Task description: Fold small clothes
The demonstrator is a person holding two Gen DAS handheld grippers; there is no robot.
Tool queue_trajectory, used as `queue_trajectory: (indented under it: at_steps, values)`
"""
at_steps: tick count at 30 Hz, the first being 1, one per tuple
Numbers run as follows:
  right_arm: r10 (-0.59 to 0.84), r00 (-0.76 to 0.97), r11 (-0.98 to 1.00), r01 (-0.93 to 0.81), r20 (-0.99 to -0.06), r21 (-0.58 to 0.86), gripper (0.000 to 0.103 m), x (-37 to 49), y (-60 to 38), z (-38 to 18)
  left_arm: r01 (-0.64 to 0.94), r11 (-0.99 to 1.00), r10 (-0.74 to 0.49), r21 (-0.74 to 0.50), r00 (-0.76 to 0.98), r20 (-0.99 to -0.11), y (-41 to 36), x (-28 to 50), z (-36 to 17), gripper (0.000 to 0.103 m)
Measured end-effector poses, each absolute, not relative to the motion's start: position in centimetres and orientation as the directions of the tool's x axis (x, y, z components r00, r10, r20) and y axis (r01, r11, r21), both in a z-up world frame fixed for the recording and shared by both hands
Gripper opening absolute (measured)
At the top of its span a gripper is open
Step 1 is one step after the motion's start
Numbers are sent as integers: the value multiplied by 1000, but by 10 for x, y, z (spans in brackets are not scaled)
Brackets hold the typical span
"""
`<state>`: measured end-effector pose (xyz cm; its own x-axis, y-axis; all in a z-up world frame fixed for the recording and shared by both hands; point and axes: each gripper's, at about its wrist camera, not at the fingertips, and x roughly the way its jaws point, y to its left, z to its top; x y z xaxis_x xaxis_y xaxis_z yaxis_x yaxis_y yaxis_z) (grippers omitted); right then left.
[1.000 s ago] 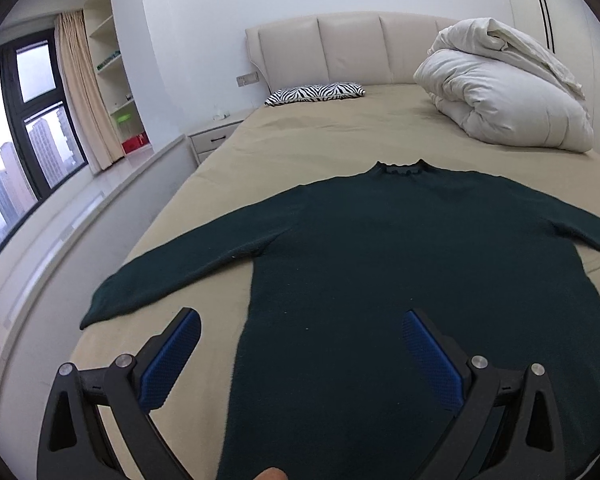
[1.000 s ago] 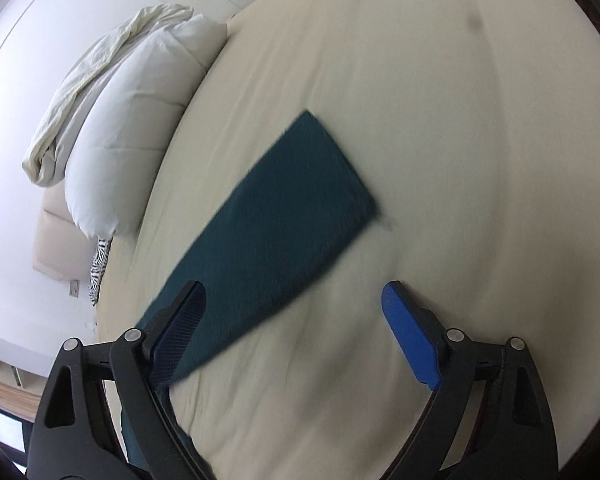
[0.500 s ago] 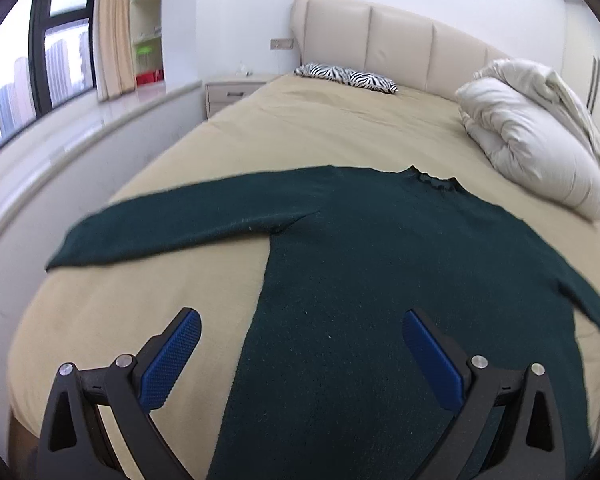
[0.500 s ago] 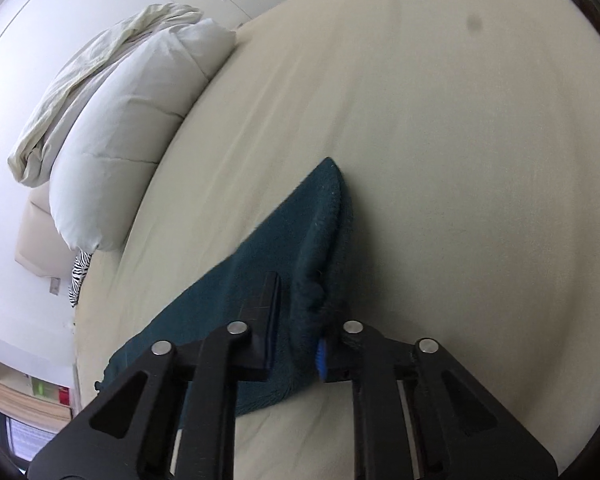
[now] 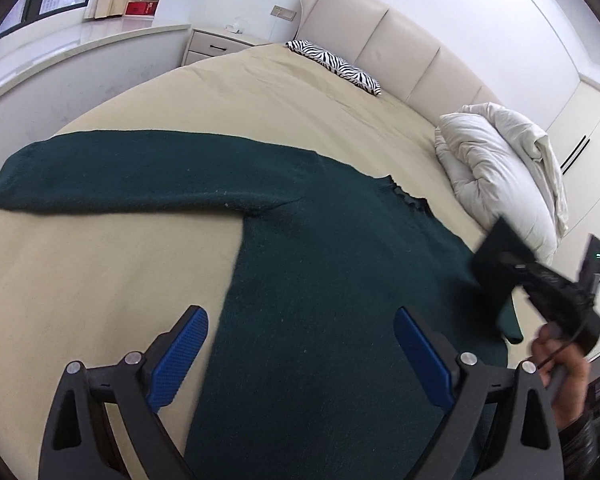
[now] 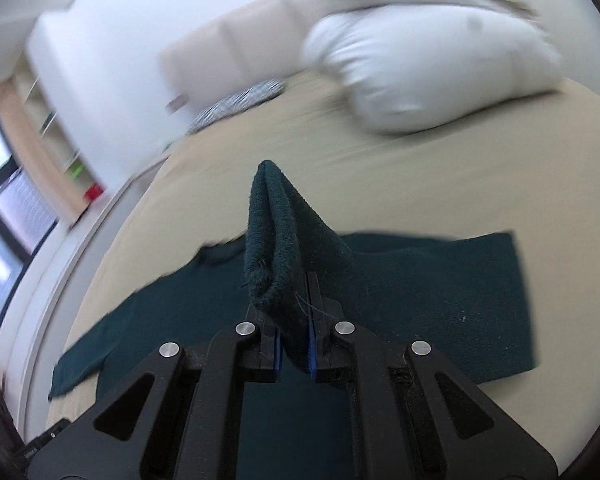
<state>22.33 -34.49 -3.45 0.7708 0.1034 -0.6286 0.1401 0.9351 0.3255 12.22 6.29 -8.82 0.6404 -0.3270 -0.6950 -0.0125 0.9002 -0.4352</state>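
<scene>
The right gripper (image 6: 294,344), clenched on the sweater's (image 5: 320,280) cuff (image 6: 270,240), should lay that sleeve flat across the body on the bed (image 5: 100,264); the left gripper (image 5: 300,356) hovers above, narrowing, empty

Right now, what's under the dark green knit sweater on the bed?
The beige bedsheet lies bare around the dark green knit sweater, which lies flat on it. The right gripper pinches one sleeve cuff up above the body. Anything beneath the knit is hidden.

right gripper (image 6: 294,344) clamped sleeve (image 6: 276,236), lifted over sweater (image 5: 320,300)
</scene>
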Motion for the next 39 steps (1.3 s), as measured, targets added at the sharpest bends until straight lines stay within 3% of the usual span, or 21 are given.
queue_trajectory:
  at_steps: [4, 6, 7, 11, 14, 17, 20, 21, 22, 23, 25, 39]
  values:
    - [133, 703, 955, 98, -699, 280, 13, 251, -276, -76, 6, 872, -389, -489, 615, -686, 59, 141, -90, 96]
    - [151, 659, 969, 50, -737, 243, 32, 255, -256, -97, 27, 862, -423, -506, 589, -689, 48, 152, -92, 96]
    - [174, 644, 967, 33, -745, 253, 51, 250, -252, -104, 47, 858, -442, -512, 576, -688, 39, 159, -92, 96]
    - [210, 672, 957, 6, -710, 289, 71, 208, -267, -103, 96, 846, -493, -525, 517, -700, 0, 186, -101, 96]
    - [224, 702, 940, 26, -676, 339, 72, 173, -290, -97, 129, 833, -531, -538, 460, -712, -36, 210, -112, 87]
    - [242, 711, 890, 108, -660, 443, 72, 152, -328, -97, 140, 825, -556, -547, 374, -742, -72, 237, -128, 68]
    - [259, 739, 805, 191, -622, 562, 72, 136, -377, -102, 165, 861, -505, -480, 370, -779, -100, 254, -131, 66]
    - [259, 746, 782, 211, -614, 586, 72, 131, -391, -106, 171, 869, -494, -465, 374, -785, -106, 256, -129, 60]
    - [257, 750, 762, 231, -610, 605, 72, 127, -406, -110, 177, 873, -487, -455, 376, -788, -111, 258, -127, 49]
    - [254, 755, 739, 253, -605, 625, 72, 124, -418, -114, 182, 881, -473, -437, 376, -797, -116, 259, -124, 44]
    - [254, 765, 699, 277, -591, 660, 72, 118, -438, -120, 214, 885, -464, -413, 380, -800, -119, 258, -121, 11]
    - [296, 791, 565, 307, -535, 766, 73, 117, -462, -138, 172, 896, -435, -410, 524, -732, -63, 289, -94, 9]
